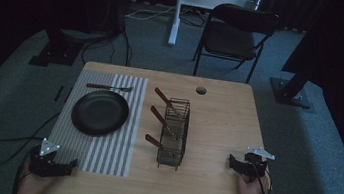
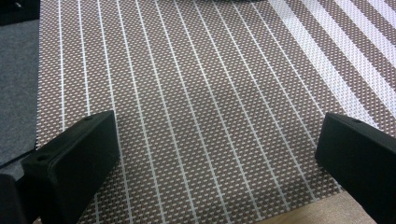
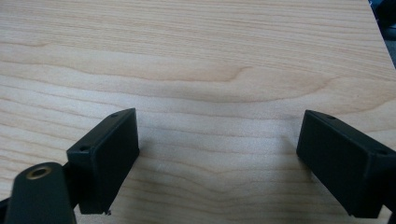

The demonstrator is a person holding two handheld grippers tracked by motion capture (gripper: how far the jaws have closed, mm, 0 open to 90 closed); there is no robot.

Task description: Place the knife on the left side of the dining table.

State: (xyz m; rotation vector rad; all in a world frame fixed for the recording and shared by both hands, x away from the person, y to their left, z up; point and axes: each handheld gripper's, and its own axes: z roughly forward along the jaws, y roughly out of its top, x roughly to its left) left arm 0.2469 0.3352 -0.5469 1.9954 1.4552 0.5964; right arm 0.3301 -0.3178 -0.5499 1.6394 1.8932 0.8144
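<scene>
A black plate point(image 1: 100, 112) lies on a striped placemat point(image 1: 102, 153) on the left half of the wooden table point(image 1: 221, 128). Behind the plate rests a fork point(image 1: 109, 87) with a brown handle. At mid-table stands a wire rack point(image 1: 174, 131) holding three brown-handled utensils point(image 1: 161, 117). My left gripper point(image 1: 67, 165) sits at the mat's near left corner, open, its jaws wide over the weave point(image 2: 210, 116) with nothing between them. My right gripper point(image 1: 233, 162) rests low over bare wood point(image 3: 219, 98) at the near right, also open and holding nothing.
A round cable hole point(image 1: 201, 90) sits near the table's far edge. Beyond the table stand a dark folding chair point(image 1: 233, 34) and a white stand point(image 1: 176, 12) on grey carpet, with cables on the floor.
</scene>
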